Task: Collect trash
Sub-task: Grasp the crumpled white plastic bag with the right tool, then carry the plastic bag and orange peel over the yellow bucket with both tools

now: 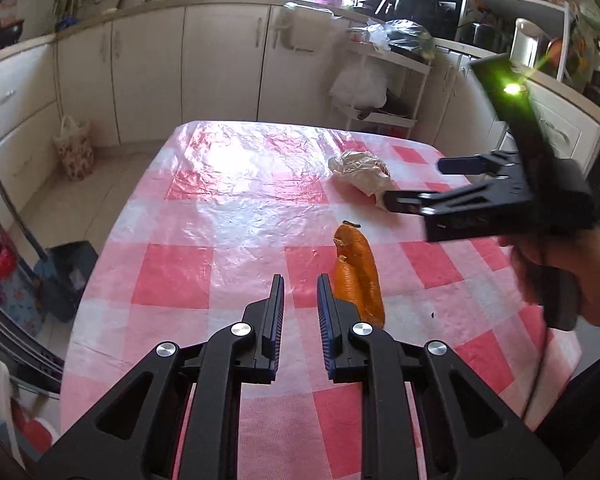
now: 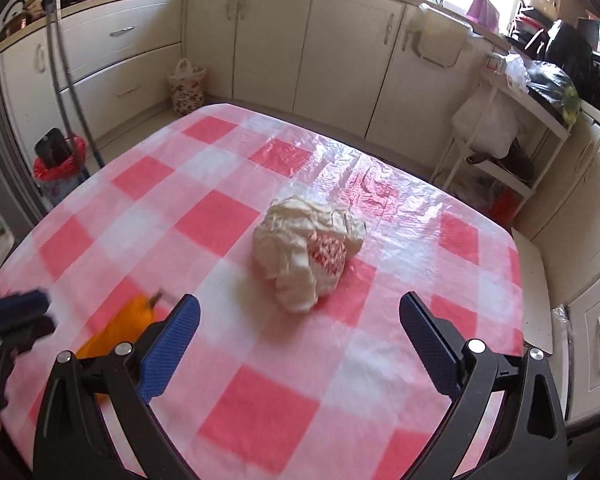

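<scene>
A crumpled white wrapper with red print lies mid-table on the pink checked tablecloth. My right gripper hangs just short of it, jaws wide open, nothing between them. In the left wrist view the same wrapper sits beyond the right gripper, which a hand holds. An orange peel lies on the cloth, just right of my left gripper. That gripper's fingers are drawn close together and hold nothing. The right wrist view shows the peel beside the blurred left gripper.
A bin lined with a red bag stands on the floor left of the table. A floral bag leans against the cabinets. A white rack with bags stands beyond the table's far right corner. A dustpan sits by the left edge.
</scene>
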Motion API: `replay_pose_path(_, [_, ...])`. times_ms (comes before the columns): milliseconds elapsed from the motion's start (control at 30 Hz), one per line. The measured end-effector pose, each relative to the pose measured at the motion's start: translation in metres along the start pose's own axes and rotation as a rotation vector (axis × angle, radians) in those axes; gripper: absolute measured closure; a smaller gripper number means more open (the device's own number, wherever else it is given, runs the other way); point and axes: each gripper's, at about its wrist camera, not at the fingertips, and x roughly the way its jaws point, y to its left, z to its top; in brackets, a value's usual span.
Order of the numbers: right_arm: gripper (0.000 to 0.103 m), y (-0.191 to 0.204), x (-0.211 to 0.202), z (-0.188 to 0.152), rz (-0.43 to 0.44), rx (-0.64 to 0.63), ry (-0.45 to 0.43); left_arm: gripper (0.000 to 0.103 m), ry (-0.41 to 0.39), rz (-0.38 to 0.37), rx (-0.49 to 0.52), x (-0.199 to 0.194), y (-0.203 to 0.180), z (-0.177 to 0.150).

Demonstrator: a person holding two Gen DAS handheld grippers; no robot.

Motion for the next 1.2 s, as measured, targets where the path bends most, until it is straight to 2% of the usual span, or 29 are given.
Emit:
replay_pose_path(133, [0.008, -0.01, 0.017, 0.014, -0.004, 0.042, 0.007, 0.082, -0.002, -0.025, -0.001, 0.0, 0.002, 0.001])
replay_pose_path(200, [0.008, -0.014, 0.023, 0.019, -0.001, 0.056, 0.013, 0.072, -0.003, -0.039, 0.002, 0.0, 0.002, 0.001])
replay_pose_path(267, [0.008, -0.015, 0.03, 0.024, 0.005, 0.059, 0.027, 0.067, -0.008, -0.039, 0.016, -0.002, -0.001, 0.001])
replay_pose_path(467, [0.009, -0.015, 0.051, 0.032, 0.043, 0.067, 0.071, 0.063, 0.012, -0.043, 0.03, 0.003, -0.006, 0.0])
replay_pose_path(500, [0.013, -0.014, 0.054, 0.032, 0.048, 0.067, 0.079, 0.062, 0.011, -0.043, 0.032, 0.003, -0.006, -0.001])
replay_pose_path(567, [0.037, -0.014, 0.061, 0.029, 0.066, 0.068, 0.113, 0.06, 0.012, -0.043, 0.031, 0.003, -0.007, -0.001])
replay_pose_path(600, [0.04, -0.014, 0.062, 0.027, 0.077, 0.074, 0.118, 0.059, 0.014, -0.042, 0.03, 0.003, -0.007, -0.001])
replay_pose_path(667, [0.055, -0.018, 0.059, 0.024, 0.109, 0.107, 0.109, 0.058, 0.018, -0.042, 0.028, 0.004, -0.008, -0.001])
replay_pose_path(767, [0.072, -0.019, 0.052, 0.018, 0.116, 0.11, 0.1, 0.057, 0.02, -0.04, 0.03, 0.004, -0.009, -0.001])
replay_pose_path(867, [0.078, -0.023, 0.042, 0.009, 0.118, 0.109, 0.089, 0.055, 0.021, -0.036, 0.03, 0.004, -0.01, -0.002])
replay_pose_path(1000, [0.079, -0.031, 0.021, -0.006, 0.137, 0.131, 0.064, 0.051, 0.021, -0.033, 0.029, 0.004, -0.01, -0.002])
replay_pose_path(1200, [0.079, -0.033, -0.024, -0.043, 0.139, 0.116, 0.05, 0.041, 0.028, -0.045, 0.031, 0.005, -0.016, -0.001])
